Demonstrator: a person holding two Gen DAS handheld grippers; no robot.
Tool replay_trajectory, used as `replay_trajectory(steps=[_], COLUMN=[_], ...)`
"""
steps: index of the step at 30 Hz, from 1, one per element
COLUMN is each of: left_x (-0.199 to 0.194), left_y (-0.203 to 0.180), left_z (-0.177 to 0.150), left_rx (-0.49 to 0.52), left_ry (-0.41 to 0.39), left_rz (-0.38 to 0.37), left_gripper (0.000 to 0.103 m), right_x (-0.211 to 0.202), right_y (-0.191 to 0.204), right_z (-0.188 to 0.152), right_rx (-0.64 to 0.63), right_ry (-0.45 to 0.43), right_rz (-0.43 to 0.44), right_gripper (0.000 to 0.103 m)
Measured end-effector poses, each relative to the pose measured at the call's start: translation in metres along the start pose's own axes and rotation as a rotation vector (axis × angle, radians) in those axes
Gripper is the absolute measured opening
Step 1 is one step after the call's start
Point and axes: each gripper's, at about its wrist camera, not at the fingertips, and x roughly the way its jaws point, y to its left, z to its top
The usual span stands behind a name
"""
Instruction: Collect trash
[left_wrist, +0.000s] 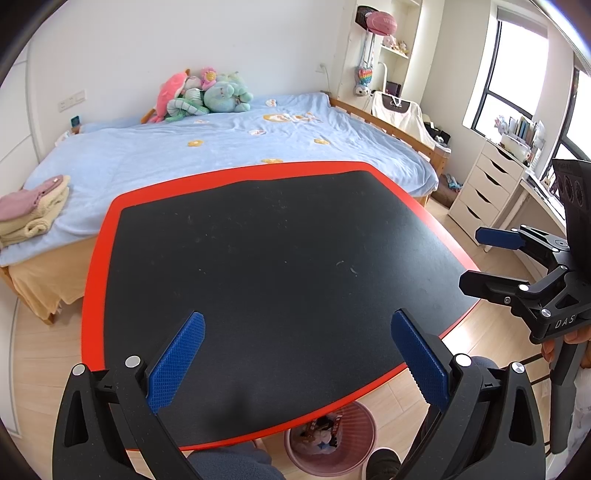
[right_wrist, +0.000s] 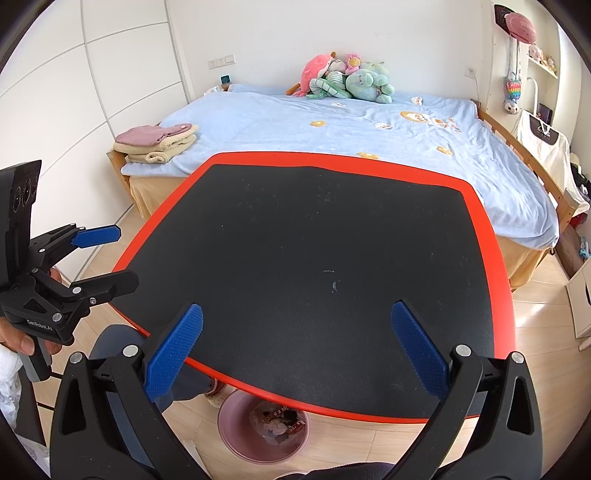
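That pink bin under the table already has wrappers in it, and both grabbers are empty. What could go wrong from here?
The table shows only faint specks, so either open tool might close on nothing. The pink bin sits partly under the table's near edge, so a dropped piece could hit the red rim and land on the floor. The left tool and the right tool hover close together and might bump.

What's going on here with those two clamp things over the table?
A person holds a two-finger gripper in each hand, collecting trash. Right now the left gripper and the right gripper are both open and holding nothing, above a black table with a red rim. No trash shows on the tabletop. A pink bin on the floor under the table's near edge already has wrappers in it.
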Motion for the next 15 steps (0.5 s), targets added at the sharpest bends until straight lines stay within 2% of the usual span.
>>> replay_trajectory(steps=[15], left_x=[0.007], left_y=[0.0046], left_z=[0.0], left_rx=[-0.017], left_ry=[0.006], left_rz=[0.025], left_gripper=[0.097], right_x=[0.0035], right_y=[-0.0034], right_z=[-0.0039], right_rx=[0.006], right_ry=[0.005], right_rz=[-0.003], right_gripper=[0.1])
